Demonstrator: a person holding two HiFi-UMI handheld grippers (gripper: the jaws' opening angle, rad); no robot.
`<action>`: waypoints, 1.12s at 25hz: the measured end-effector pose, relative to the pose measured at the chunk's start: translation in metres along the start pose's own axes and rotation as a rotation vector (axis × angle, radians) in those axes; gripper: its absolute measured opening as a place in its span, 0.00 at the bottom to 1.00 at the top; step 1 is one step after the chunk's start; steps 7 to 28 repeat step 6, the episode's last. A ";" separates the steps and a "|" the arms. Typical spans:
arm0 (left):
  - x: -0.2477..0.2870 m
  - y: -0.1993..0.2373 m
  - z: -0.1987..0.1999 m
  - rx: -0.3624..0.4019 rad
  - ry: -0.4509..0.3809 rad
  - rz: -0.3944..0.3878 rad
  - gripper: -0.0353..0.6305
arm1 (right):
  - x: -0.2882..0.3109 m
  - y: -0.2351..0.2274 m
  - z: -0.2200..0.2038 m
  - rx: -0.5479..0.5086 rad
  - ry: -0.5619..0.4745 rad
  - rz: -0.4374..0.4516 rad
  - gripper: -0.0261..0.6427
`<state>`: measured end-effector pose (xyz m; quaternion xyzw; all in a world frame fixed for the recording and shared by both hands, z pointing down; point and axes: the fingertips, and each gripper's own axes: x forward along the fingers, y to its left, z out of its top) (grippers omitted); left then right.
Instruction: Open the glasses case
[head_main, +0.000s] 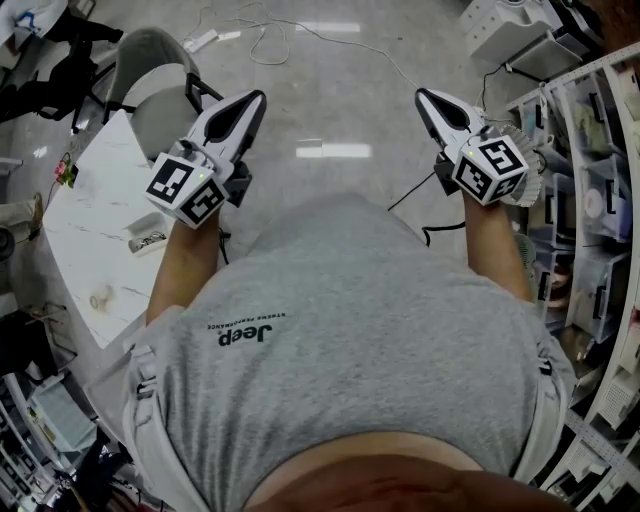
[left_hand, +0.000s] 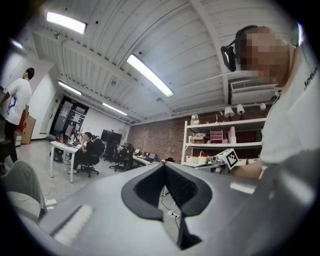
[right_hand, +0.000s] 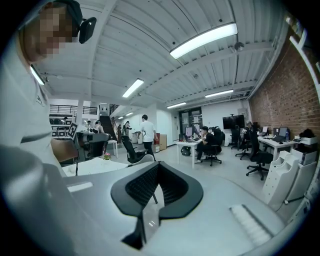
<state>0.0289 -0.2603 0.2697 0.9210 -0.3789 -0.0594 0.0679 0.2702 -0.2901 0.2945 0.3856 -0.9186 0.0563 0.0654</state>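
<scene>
Both claws are up in the air in front of my operator's grey T-shirt (head_main: 340, 340), well apart, over bare floor (head_main: 330, 90).

Left claw (head_main: 254, 100) sits at 11 o'clock in the head view. It points roughly level and away from the body, w/ its marker cube (head_main: 186, 187) nearest the hand. In the left claw view the jaws are pressed together at the tips, only open room behind them.

Right claw (head_main: 422, 95) is at 1 o'clock, tilted a touch down, cube (head_main: 490, 168) at the wrist end. In the right claw view its jaws also meet at the tips and pinch nothing.

The white marble tabletop (head_main: 90, 220) lies at 9 o'clock, just beside the left forearm and lower than the claw. On it I see a small dark item (head_main: 148, 241) near the edge closest to the body. A pale round bit (head_main: 100, 297) lies further toward 8 o'clock. Both are too small to identify. I can't pick out the glasses case for certain in any view; neither claw touches anything on the tabletop.

A grey chair (head_main: 150, 70) stands at 11 o'clock, beyond the tabletop. Shelving w/ clear bins (head_main: 600, 200) runs down the 3 o'clock side, near the right claw. A thin cable (head_main: 300, 30) and a power strip (head_main: 200, 40) lie on the floor at 12 o'clock.
</scene>
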 end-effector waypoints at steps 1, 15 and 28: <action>0.000 -0.001 0.000 0.000 0.000 -0.001 0.14 | 0.000 0.000 0.000 -0.001 0.001 0.001 0.04; -0.001 -0.003 0.001 0.001 -0.001 -0.004 0.14 | -0.001 0.002 0.001 -0.007 -0.001 0.005 0.04; -0.001 -0.003 0.001 0.001 -0.001 -0.004 0.14 | -0.001 0.002 0.001 -0.007 -0.001 0.005 0.04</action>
